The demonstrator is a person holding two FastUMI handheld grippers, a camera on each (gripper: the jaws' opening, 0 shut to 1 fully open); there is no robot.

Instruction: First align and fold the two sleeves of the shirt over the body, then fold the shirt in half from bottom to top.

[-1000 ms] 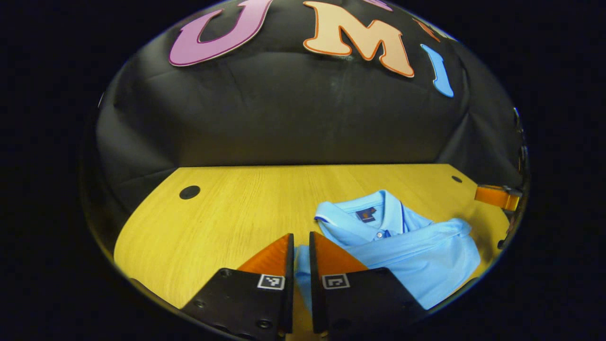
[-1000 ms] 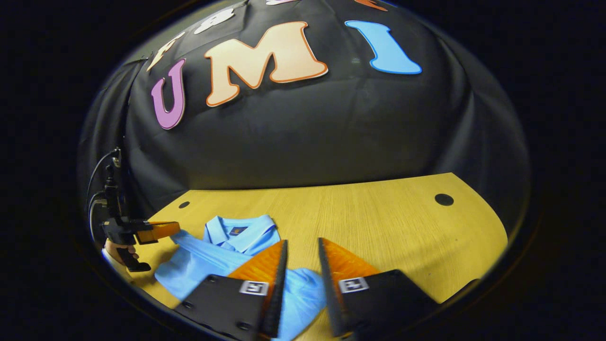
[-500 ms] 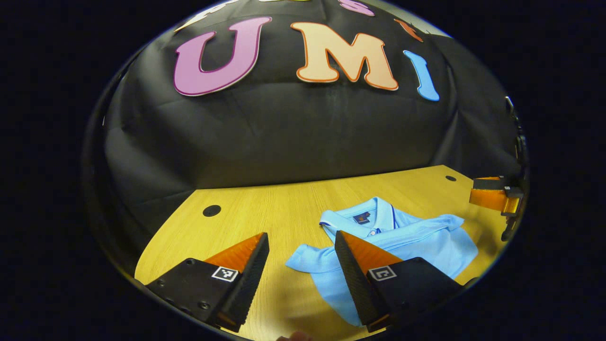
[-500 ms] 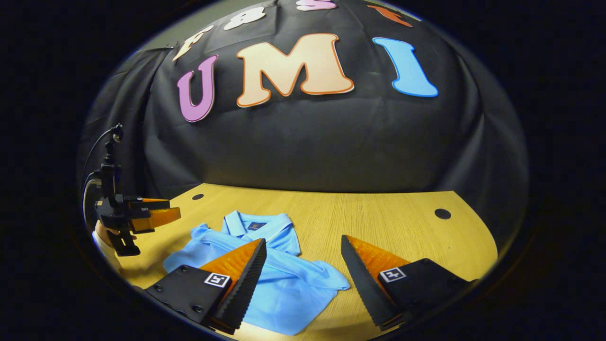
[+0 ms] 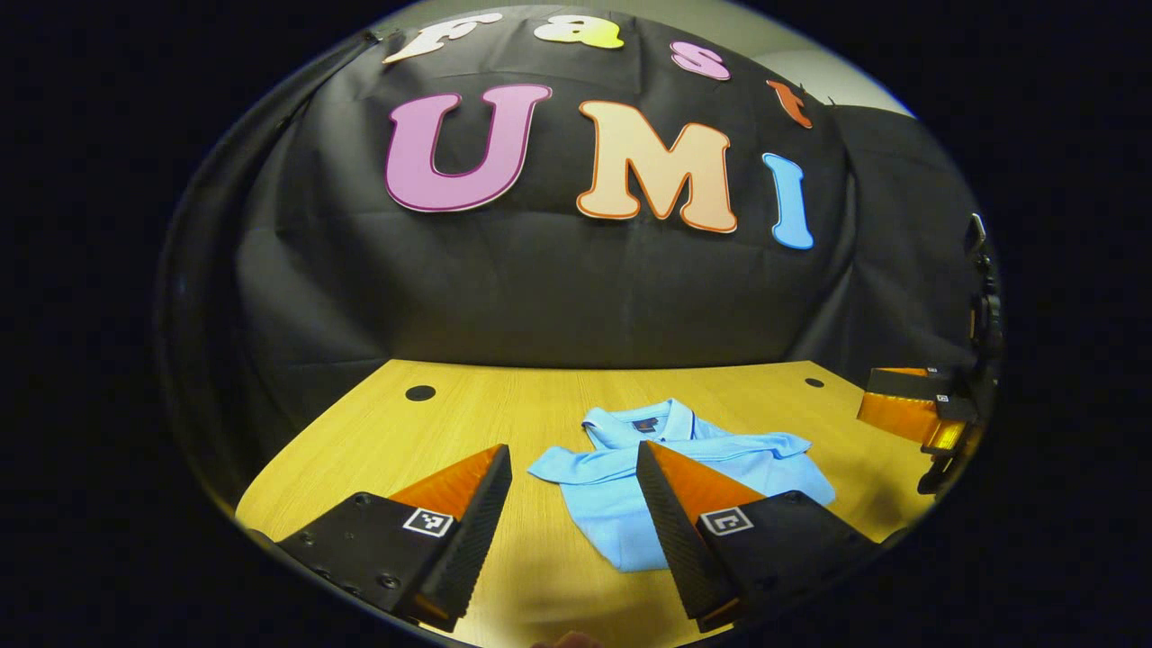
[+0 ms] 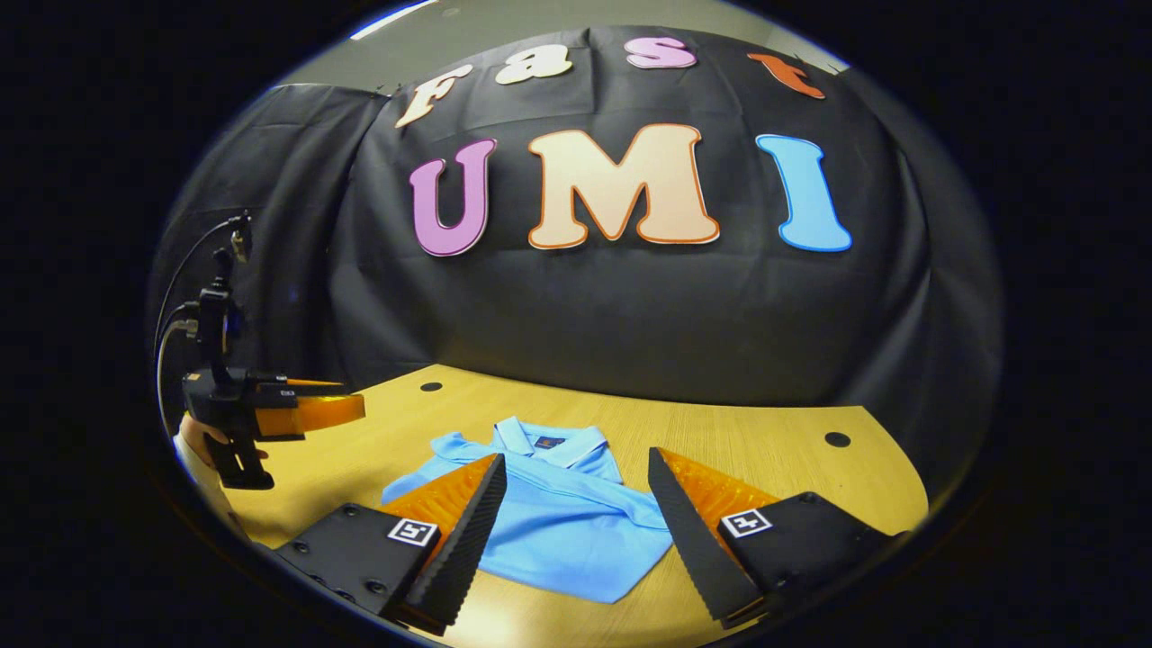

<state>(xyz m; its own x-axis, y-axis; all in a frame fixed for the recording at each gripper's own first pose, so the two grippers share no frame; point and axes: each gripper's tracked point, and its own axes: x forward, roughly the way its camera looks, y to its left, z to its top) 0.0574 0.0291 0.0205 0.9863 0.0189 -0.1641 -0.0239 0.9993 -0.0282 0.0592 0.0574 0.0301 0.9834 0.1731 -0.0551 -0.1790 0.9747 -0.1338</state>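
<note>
Both the left tongs (image 5: 573,468) and right tongs (image 6: 576,472) gape wide, empty; the folded shirt (image 6: 549,526) ahead on the worktop (image 6: 774,432) may spring open if snagged.

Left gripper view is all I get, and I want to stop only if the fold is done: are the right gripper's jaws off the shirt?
Observer: Yes, the right gripper has its jaws wide apart, gripping no cloth of the shirt.
Operator: And my left gripper from outside?
Observer: The left gripper hangs near the table's edge, a hand on its handle, apart from the shirt.
Operator: My jaw hides the shirt's front.
Observer: A sleeve lies across the body below the collar.
</note>
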